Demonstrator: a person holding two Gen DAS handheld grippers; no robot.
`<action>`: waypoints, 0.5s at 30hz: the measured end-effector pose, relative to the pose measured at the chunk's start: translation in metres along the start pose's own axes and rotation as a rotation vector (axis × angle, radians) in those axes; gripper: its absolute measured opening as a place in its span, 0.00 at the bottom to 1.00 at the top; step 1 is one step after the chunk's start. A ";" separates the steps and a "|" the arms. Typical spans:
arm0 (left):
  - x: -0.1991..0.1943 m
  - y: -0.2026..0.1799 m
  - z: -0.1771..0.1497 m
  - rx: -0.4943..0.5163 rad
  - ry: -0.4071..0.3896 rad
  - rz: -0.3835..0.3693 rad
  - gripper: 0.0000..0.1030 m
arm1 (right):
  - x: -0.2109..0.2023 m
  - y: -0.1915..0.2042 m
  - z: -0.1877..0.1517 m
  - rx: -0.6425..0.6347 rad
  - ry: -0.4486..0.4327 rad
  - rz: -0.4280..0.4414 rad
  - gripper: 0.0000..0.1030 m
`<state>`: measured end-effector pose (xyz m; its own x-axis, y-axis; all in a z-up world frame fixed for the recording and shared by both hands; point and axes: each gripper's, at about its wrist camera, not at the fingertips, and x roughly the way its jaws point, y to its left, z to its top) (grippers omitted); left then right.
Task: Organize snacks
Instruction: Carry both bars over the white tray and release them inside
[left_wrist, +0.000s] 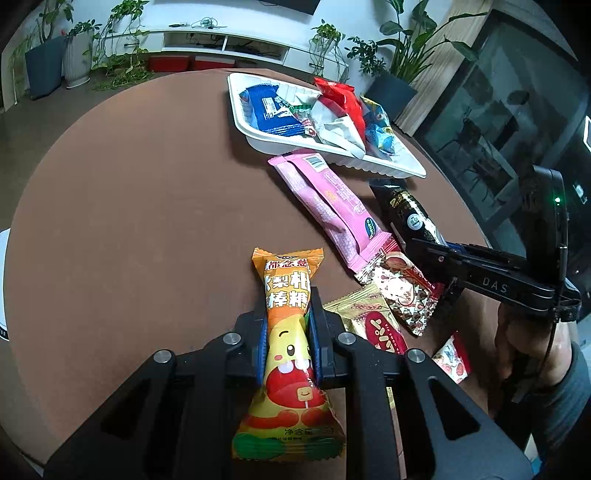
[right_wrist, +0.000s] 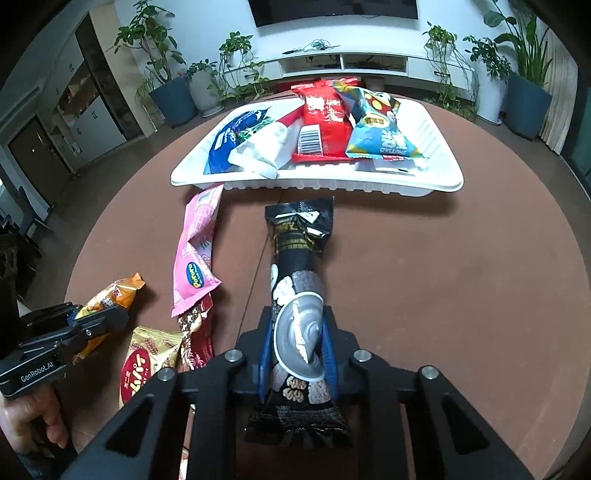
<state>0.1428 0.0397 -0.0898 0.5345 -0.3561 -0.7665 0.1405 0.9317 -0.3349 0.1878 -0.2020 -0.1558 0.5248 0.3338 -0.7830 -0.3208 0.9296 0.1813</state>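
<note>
From the left wrist view, the left gripper (left_wrist: 288, 328) is seen clenched on an orange lollipop packet (left_wrist: 286, 354), which is pinched at its waist between the blue pads and runs forward and back through the jaws. Ahead of this claw and to its right, a white tray (left_wrist: 325, 147) is set on the round brown table (left_wrist: 129, 203). A blue packet (left_wrist: 271, 109), a white one, a red one and a blue-yellow one are already gathered in it. Between the claw and the tray, a pink packet (left_wrist: 328, 206) is left lying on the table. Just right of the fingers, a gold packet (left_wrist: 373, 321) and a red-and-white patterned packet (left_wrist: 400, 288) are found, with a small red one nearer still. The right gripper (left_wrist: 436, 254) is seen further right, over a black packet (left_wrist: 406, 214).

From the right wrist view, the right gripper (right_wrist: 297, 343) is shown closed on the black packet (right_wrist: 299, 280), its pads pressed to both sides of the wrapper. The tray (right_wrist: 424, 184) lies straight ahead of this claw, well apart. To its left, the pink packet (right_wrist: 197, 254), the gold packet (right_wrist: 147, 362) and the patterned one are left loose, and the left gripper (right_wrist: 92, 321) is seen with the orange packet (right_wrist: 114, 291).

The task is judged roughly half done: about four snacks are trayed, two are held, and about four are yet to be collected.
</note>
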 end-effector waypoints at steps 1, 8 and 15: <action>0.000 0.000 0.000 0.000 -0.001 -0.002 0.15 | 0.000 -0.001 0.000 0.005 -0.002 0.003 0.23; -0.004 -0.001 0.001 -0.013 -0.009 -0.028 0.15 | -0.012 -0.017 -0.006 0.097 -0.027 0.042 0.22; -0.008 -0.003 0.003 -0.029 -0.020 -0.058 0.15 | -0.033 -0.045 -0.021 0.219 -0.055 0.095 0.22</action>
<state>0.1408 0.0399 -0.0813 0.5430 -0.4075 -0.7342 0.1478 0.9071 -0.3941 0.1683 -0.2579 -0.1507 0.5445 0.4241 -0.7237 -0.1956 0.9032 0.3821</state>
